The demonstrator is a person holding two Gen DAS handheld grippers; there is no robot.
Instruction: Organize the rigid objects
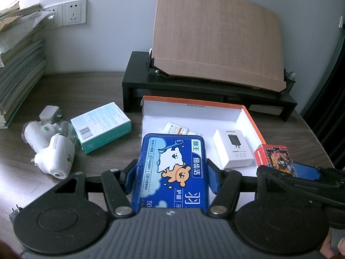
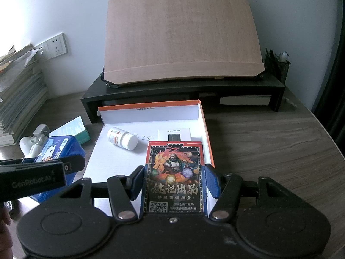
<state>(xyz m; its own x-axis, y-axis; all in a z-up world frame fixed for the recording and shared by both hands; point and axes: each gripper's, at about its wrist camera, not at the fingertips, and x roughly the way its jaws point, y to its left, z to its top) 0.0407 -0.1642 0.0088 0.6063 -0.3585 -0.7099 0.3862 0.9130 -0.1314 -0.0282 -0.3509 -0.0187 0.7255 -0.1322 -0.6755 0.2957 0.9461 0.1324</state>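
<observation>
Left gripper clamped on blue floss box, held over left edge of orange-rimmed tray. Right gripper clamped on red card box, over tray's right side. Inside tray: white pill bottle, white charger box. Left of tray on desk: teal box, white plugs.

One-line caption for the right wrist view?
Right gripper holds a card box over the open orange box beside a pill bottle.

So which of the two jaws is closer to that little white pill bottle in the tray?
Right, probably, though it's close. The right gripper, holding the card box, hangs over the tray's near edge, facing the white bottle. The left gripper, gripping the blue box, sits at the tray's left corner.
</observation>
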